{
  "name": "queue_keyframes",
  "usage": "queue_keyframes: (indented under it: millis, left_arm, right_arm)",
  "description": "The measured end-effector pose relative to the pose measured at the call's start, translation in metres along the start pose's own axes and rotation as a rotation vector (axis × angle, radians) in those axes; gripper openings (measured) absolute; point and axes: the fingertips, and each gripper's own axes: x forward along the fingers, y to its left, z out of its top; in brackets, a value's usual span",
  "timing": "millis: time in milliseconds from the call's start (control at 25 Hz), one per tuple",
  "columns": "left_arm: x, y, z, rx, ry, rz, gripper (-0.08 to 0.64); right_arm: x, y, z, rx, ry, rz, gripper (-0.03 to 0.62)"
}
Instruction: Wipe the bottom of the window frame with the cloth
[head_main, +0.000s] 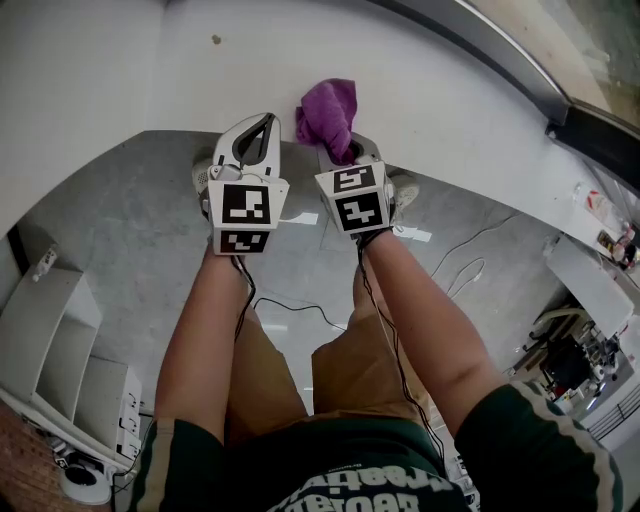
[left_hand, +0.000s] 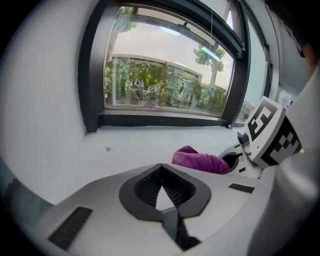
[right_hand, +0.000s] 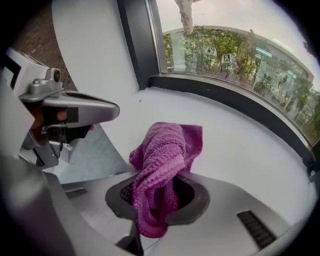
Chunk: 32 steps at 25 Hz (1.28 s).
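A purple cloth (head_main: 328, 113) bunches out of my right gripper (head_main: 345, 152), which is shut on it, and it hangs over the jaws in the right gripper view (right_hand: 162, 170). My left gripper (head_main: 266, 122) is just to its left, shut, with nothing between its fingertips (left_hand: 161, 172). Both are held low in front of a white wall under the window. The window frame's dark bottom rail (left_hand: 160, 120) runs across above the white sill (left_hand: 150, 137), and it also curves along the glass in the right gripper view (right_hand: 235, 102). The cloth (left_hand: 200, 161) is apart from the rail.
A white shelf unit (head_main: 60, 360) stands at the lower left. Cables (head_main: 300, 305) trail over the grey floor by the person's legs. A cluttered desk (head_main: 590, 260) is at the right. A small speck (head_main: 216, 40) marks the white wall.
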Motion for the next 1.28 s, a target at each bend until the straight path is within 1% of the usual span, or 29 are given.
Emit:
queue_keyframes:
  millis: [160, 360, 560, 640, 760, 1000, 1160, 1280]
  left_arm:
    - [-0.01, 0.019, -0.009, -0.017, 0.008, 0.026, 0.006]
    - [-0.016, 0.039, -0.006, -0.016, 0.0, 0.061, 0.006]
    - [-0.023, 0.067, -0.003, -0.02, -0.015, 0.104, 0.006]
    - [-0.029, 0.076, -0.007, -0.027, -0.008, 0.121, 0.006]
    - [-0.038, 0.086, -0.017, -0.04, 0.012, 0.14, 0.006]
    - [-0.05, 0.112, -0.014, -0.057, 0.001, 0.192, 0.006]
    - [-0.057, 0.126, -0.016, -0.071, -0.003, 0.214, 0.006]
    - [-0.064, 0.141, -0.02, -0.083, 0.0, 0.255, 0.006]
  right_arm:
    - [0.008, 0.019, 0.01, -0.025, 0.004, 0.024, 0.092]
    - [0.018, 0.038, 0.027, -0.082, 0.007, 0.063, 0.092]
    - [0.028, 0.051, 0.049, -0.123, -0.009, 0.083, 0.093]
    - [0.029, 0.057, 0.053, -0.13, -0.009, 0.093, 0.092]
    - [0.032, 0.075, 0.052, -0.143, 0.002, 0.128, 0.093]
    - [0.049, 0.119, 0.077, -0.199, 0.001, 0.212, 0.093]
    - [0.058, 0.146, 0.091, -0.238, -0.005, 0.253, 0.093]
    - [0.064, 0.162, 0.1, -0.258, -0.002, 0.277, 0.094]
